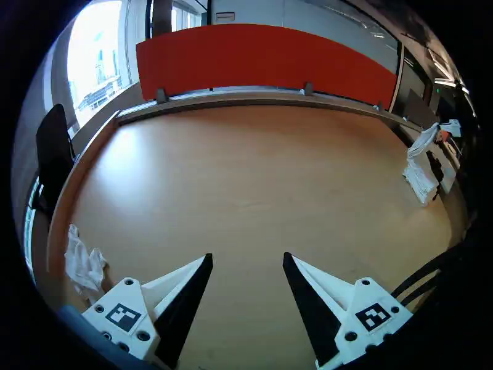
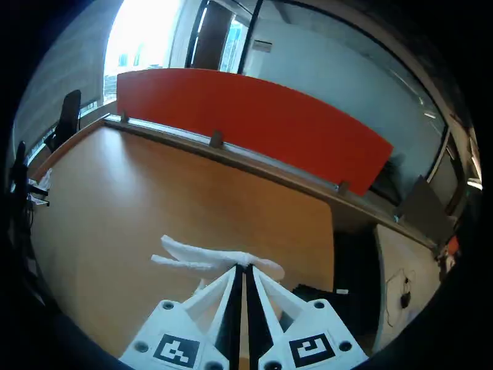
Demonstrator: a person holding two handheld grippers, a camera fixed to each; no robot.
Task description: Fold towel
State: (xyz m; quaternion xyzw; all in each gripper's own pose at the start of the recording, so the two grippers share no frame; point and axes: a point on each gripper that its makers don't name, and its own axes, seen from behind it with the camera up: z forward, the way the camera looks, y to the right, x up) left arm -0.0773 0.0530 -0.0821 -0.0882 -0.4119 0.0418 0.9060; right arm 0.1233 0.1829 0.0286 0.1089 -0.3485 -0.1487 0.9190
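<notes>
Right gripper (image 2: 245, 270) was clamped on the towel (image 2: 203, 254), probably to spread it on the table (image 2: 123, 197); left gripper (image 1: 246, 262) hung fingers apart, ready, crumpled cloth (image 1: 83, 265) at 8 o'clock.

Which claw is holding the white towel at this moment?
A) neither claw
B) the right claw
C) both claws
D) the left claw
B: the right claw has its fingers closed on the white towel, while the left claw stands open above the wooden table with nothing between its fingers.
</notes>
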